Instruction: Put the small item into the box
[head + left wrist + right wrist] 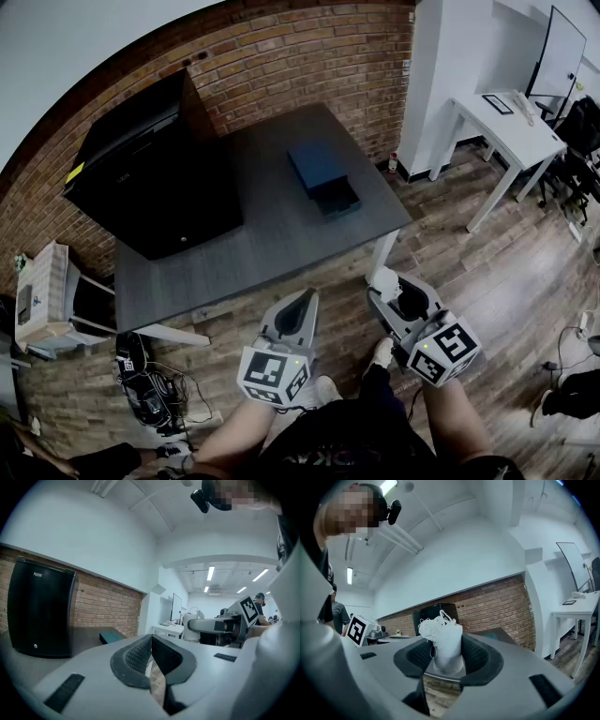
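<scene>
**Small item clenched in the right tongs, well apart from the box**

Head view: a dark grey counter stands against a brick wall. The box, dark blue-green, lies on the counter's right part near the far edge. Its lower section sits offset toward the near side, so it is partly uncovered. A large black case takes up the counter's left rear. Both tongs are held low in front of the counter's near edge, above a wooden floor, and neither is over the counter. The left tongs point toward the counter. The right tongs sit just beside them to the right. A white desk stands apart at the far right.

Left gripper view: the left tongs are clenched, their ribbed pads meeting along one line with nothing between them. Beyond them appear the black case, the box on the counter, and the right tongs' marker cube.

Right gripper view: the right tongs stand wide, yet their pads press on both sides of the small item. It is a white, upright packet-like piece with a tangle of thin white cord at its top. It rises above the pads. The black case and the brick wall show behind it.
</scene>
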Demonstrator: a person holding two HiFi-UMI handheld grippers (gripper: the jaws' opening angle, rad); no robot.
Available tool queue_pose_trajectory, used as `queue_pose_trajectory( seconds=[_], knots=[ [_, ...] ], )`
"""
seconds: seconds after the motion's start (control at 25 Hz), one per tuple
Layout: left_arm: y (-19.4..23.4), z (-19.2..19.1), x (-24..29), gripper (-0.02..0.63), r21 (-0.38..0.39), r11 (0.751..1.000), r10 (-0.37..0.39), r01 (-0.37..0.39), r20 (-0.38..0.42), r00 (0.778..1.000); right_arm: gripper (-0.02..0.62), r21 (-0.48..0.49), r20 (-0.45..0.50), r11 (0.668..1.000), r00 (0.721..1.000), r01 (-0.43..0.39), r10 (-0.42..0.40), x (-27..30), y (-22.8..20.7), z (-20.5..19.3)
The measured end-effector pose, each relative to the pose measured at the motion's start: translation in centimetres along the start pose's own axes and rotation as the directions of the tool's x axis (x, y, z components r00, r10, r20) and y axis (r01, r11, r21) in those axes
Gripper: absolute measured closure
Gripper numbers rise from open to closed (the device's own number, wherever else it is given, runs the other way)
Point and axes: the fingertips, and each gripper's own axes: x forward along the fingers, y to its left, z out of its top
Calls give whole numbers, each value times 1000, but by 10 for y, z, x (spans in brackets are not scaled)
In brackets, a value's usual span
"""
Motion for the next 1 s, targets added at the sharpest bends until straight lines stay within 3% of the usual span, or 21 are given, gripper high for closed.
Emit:
queue_pose_trajectory(
  seconds=[1.0],
  knots=[
    [2,-2,13,572,-2,1000,6,-6,-31,999,399,10,16,999,999,-36,36,10,-10,7]
  ],
)
